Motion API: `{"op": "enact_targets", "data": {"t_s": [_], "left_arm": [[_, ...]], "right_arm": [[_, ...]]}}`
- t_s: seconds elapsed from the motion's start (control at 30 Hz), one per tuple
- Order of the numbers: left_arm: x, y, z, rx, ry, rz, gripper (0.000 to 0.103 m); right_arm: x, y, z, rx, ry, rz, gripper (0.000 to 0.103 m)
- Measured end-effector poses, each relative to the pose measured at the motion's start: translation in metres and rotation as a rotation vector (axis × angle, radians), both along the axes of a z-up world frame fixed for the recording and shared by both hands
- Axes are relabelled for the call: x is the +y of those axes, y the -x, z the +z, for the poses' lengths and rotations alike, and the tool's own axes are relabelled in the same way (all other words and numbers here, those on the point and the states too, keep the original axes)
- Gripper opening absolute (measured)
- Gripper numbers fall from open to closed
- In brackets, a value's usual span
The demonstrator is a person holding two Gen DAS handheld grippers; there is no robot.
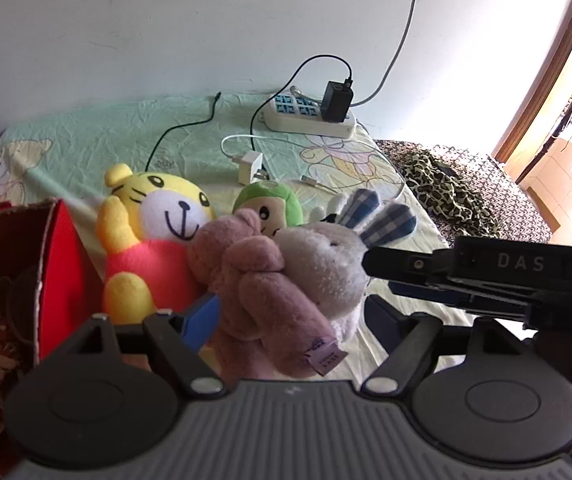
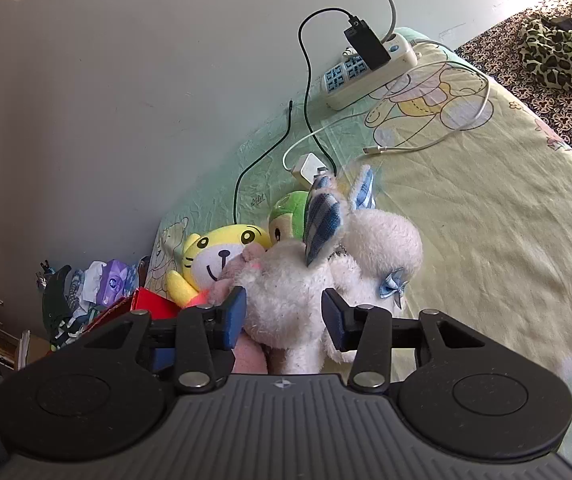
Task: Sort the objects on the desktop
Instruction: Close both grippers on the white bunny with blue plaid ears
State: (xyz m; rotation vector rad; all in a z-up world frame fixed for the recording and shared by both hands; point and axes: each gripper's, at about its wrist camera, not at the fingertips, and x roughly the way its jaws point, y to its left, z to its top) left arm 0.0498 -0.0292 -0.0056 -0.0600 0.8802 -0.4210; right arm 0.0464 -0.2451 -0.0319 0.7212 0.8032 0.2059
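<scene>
A pink plush (image 1: 262,288) lies close in front of the left wrist camera, between the fingers of my left gripper (image 1: 290,320), which stand wide apart; the left pad touches it. Pressed against it is a white rabbit plush (image 2: 286,292) with blue checked ears. My right gripper (image 2: 284,316) is shut on the rabbit's body. In the left wrist view the right gripper's black finger (image 1: 398,266) reaches the rabbit's head (image 1: 326,256) from the right. Behind them sit a yellow tiger plush (image 1: 158,216) and a green-headed plush (image 1: 274,204).
An open red box (image 1: 58,264) stands at the left beside the toys. On the pale green cloth (image 1: 86,140) lie a white power strip (image 1: 306,116) with a black adapter, a white charger (image 1: 250,166) and cables. A leopard-print cloth (image 1: 446,192) lies at the right.
</scene>
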Motion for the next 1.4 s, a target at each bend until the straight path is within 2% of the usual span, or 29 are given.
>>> {"op": "enact_targets", "data": {"t_s": [0.13, 0.2, 0.27, 0.37, 0.4, 0.5, 0.63, 0.77, 0.87, 1.07, 1.23, 1.3, 1.37, 1.4], "left_arm": [[-0.004, 0.001, -0.002, -0.027, -0.04, -0.047, 0.081], [-0.005, 0.002, -0.005, -0.023, -0.055, -0.071, 0.081], [-0.005, 0.001, -0.01, -0.009, -0.065, -0.076, 0.081], [-0.002, -0.002, -0.018, 0.027, -0.056, -0.065, 0.081], [0.0, -0.003, -0.019, 0.038, -0.051, -0.06, 0.081], [0.001, -0.006, -0.022, 0.052, -0.046, -0.046, 0.081], [0.002, 0.002, -0.011, 0.009, -0.049, -0.043, 0.081], [-0.006, 0.018, 0.008, -0.079, -0.048, -0.1, 0.083], [-0.017, 0.027, 0.012, -0.098, -0.01, -0.178, 0.084], [-0.059, 0.027, -0.007, -0.075, -0.023, -0.294, 0.084], [-0.079, 0.005, -0.041, -0.014, -0.072, -0.314, 0.084], [-0.083, -0.001, -0.05, 0.029, -0.055, -0.328, 0.081], [-0.085, -0.001, -0.052, 0.054, -0.033, -0.347, 0.065], [-0.088, 0.002, -0.051, 0.051, -0.032, -0.351, 0.064]], "right_arm": [[0.01, -0.01, -0.006, 0.003, -0.026, 0.041, 0.057], [0.018, -0.014, -0.009, -0.002, 0.006, 0.047, 0.063], [0.022, -0.017, -0.013, -0.005, 0.04, 0.038, 0.063], [0.023, -0.021, -0.02, 0.008, 0.032, 0.031, 0.063], [0.022, -0.022, -0.023, 0.014, 0.017, 0.034, 0.062], [0.022, -0.021, -0.02, -0.013, 0.034, 0.06, 0.052], [0.011, -0.017, -0.017, -0.04, 0.021, 0.06, 0.047], [-0.01, -0.005, -0.013, -0.058, -0.021, 0.044, 0.046], [-0.023, 0.007, -0.012, -0.06, -0.007, 0.052, 0.046], [-0.043, 0.028, -0.025, -0.041, -0.011, 0.05, 0.046], [-0.059, 0.038, -0.032, -0.042, -0.067, 0.041, 0.046], [-0.063, 0.04, -0.033, -0.041, -0.074, 0.035, 0.046], [-0.066, 0.039, -0.035, -0.036, -0.087, 0.033, 0.046], [-0.066, 0.04, -0.035, -0.038, -0.089, 0.033, 0.046]]}}
